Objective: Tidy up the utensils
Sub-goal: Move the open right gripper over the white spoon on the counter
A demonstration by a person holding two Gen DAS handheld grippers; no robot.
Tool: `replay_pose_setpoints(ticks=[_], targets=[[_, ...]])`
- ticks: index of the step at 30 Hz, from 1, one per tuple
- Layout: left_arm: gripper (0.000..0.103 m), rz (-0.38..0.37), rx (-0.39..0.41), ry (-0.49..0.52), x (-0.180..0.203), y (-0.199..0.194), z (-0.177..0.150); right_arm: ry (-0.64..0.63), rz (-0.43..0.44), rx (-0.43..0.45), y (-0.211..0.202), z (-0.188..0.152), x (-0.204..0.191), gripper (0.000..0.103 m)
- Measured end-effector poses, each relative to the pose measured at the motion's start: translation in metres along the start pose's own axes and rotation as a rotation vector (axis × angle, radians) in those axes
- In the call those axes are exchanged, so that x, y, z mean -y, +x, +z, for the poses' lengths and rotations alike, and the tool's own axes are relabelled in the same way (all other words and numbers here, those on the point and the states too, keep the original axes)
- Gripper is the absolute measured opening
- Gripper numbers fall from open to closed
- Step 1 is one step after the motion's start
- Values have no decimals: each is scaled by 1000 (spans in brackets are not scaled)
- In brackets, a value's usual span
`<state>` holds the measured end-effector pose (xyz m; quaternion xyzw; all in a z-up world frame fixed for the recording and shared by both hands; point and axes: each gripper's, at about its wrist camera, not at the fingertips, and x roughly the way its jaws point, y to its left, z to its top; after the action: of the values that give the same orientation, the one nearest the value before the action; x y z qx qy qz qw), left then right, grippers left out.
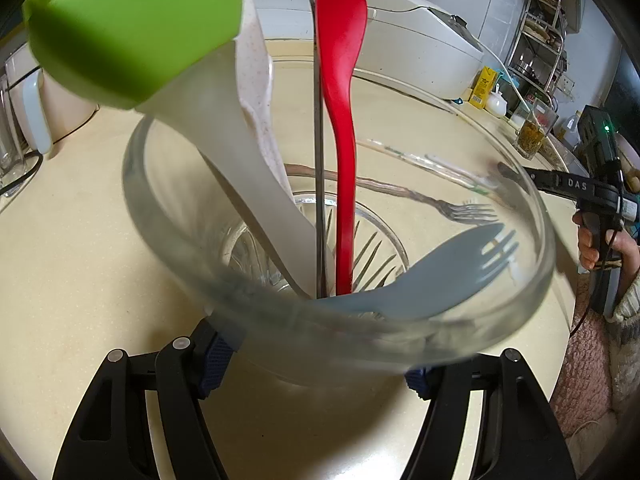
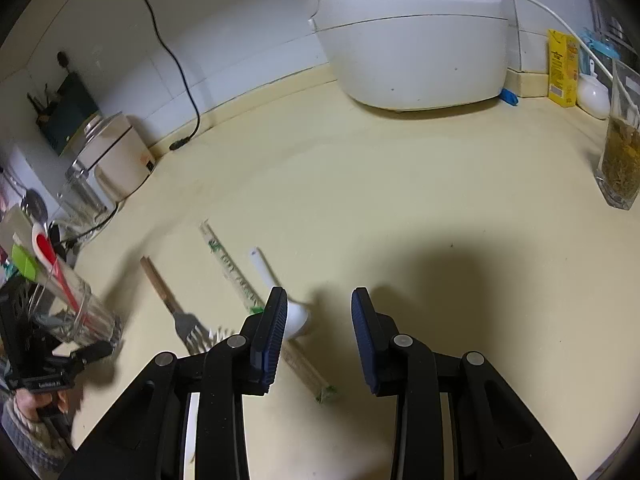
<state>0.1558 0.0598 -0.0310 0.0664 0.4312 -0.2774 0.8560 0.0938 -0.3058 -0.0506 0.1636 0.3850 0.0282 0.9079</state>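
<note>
My left gripper (image 1: 316, 368) is shut on a clear glass cup (image 1: 400, 332), its pads pressed on the cup's sides. The cup holds a red spatula (image 1: 344, 80), a green-headed spatula (image 1: 132, 36) with a white handle, a grey spork (image 1: 452, 268) and a thin metal rod (image 1: 319, 160). In the right wrist view, my right gripper (image 2: 320, 320) hangs open over the counter with nothing between its fingers. A white spoon (image 2: 298, 318) lies just beside its left finger. A wooden-handled fork (image 2: 188, 320) and wrapped chopsticks (image 2: 236, 276) lie to the left. The cup (image 2: 80, 312) stands far left.
A white rice cooker (image 2: 412, 40) stands at the back of the cream counter (image 2: 400, 200). A glass of tea (image 2: 620, 160), a yellow carton (image 2: 562, 68) and a white pot (image 2: 594, 94) are at the right. A black cable (image 2: 176, 64) and a lidded jar (image 2: 116, 152) sit at the left.
</note>
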Motion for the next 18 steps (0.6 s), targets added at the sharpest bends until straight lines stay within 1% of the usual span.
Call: replay_pose_setpoints(ticks=[5, 8, 14, 18], targets=[[73, -2, 1, 0, -1, -2, 0, -37, -51, -40, 10, -4, -6, 34], [73, -5, 2, -3, -1, -2, 0, -76, -58, -54, 12, -5, -15, 34], [73, -8, 2, -4, -2, -3, -1, -147, -39, -13, 4, -7, -29, 34], [73, -12, 3, -6, -3, -4, -2, -184, -74, -71, 18, -10, -35, 34]])
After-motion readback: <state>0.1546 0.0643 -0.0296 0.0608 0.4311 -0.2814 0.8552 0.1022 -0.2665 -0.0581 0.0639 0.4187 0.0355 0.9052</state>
